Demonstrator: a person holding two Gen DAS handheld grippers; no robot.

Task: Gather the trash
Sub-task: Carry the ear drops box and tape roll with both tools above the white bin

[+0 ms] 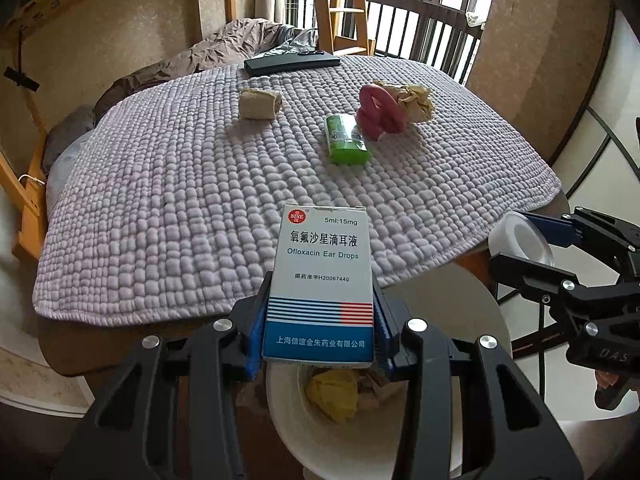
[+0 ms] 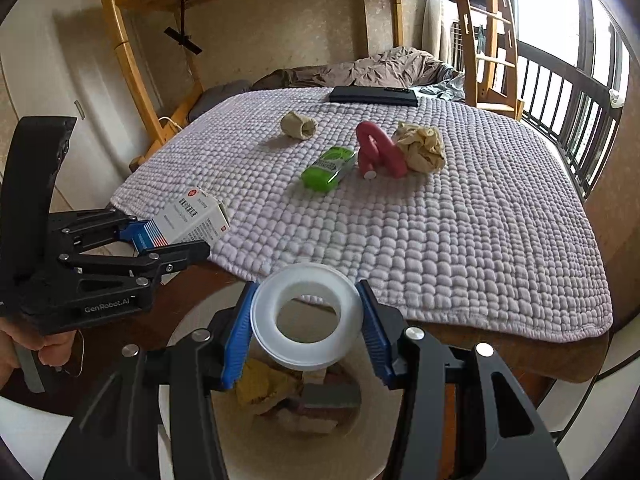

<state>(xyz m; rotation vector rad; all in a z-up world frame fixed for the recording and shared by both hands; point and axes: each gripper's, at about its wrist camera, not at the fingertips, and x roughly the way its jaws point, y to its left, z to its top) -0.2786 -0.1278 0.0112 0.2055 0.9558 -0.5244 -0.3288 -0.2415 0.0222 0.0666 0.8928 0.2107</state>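
Nearest in the left wrist view, the left gripper (image 1: 319, 320) is pointed steeply downward, and its 2 blue-padded fingers (image 1: 260, 320) are pinched on the lower half of a small medicine box (image 1: 320, 280), which is held upright above a white bin (image 1: 288, 420). On the box can be read "SINE", "5ml:15mg", "Ofloxacin Ear Drops" and "H20067440", with further lines of Chinese print. Yellow crumpled paper (image 1: 332, 396) is seen inside the bin.

In the right wrist view, the right gripper (image 2: 306, 328) is likewise tilted down, and a white plastic ring (image 2: 306, 316) is clamped between its blue pads (image 2: 236, 340) over the same bin (image 2: 192, 420). Only this view shows a grey block (image 2: 332, 396) among the scraps in the bin, a bare hand (image 2: 24, 348) wrapped around the left gripper's handle at the lower left, and "GenRobot.AI" printed on that gripper's body. The letters "DAS" on the right gripper's body are shown only by the left wrist view.

Farther off, a knobbly lilac blanket (image 2: 440, 240) is spread over the bed. On it lie a green pack (image 2: 328, 168), a pink bent tube (image 2: 378, 150) touching a wad of tan paper (image 2: 422, 148), and, apart from these, a beige roll (image 2: 298, 125). A flat black object (image 2: 374, 96) is laid at the far edge, before rumpled brown bedding (image 2: 384, 66). A wooden ladder (image 1: 342, 4) and a dark railing (image 1: 424, 28) are seen beyond.
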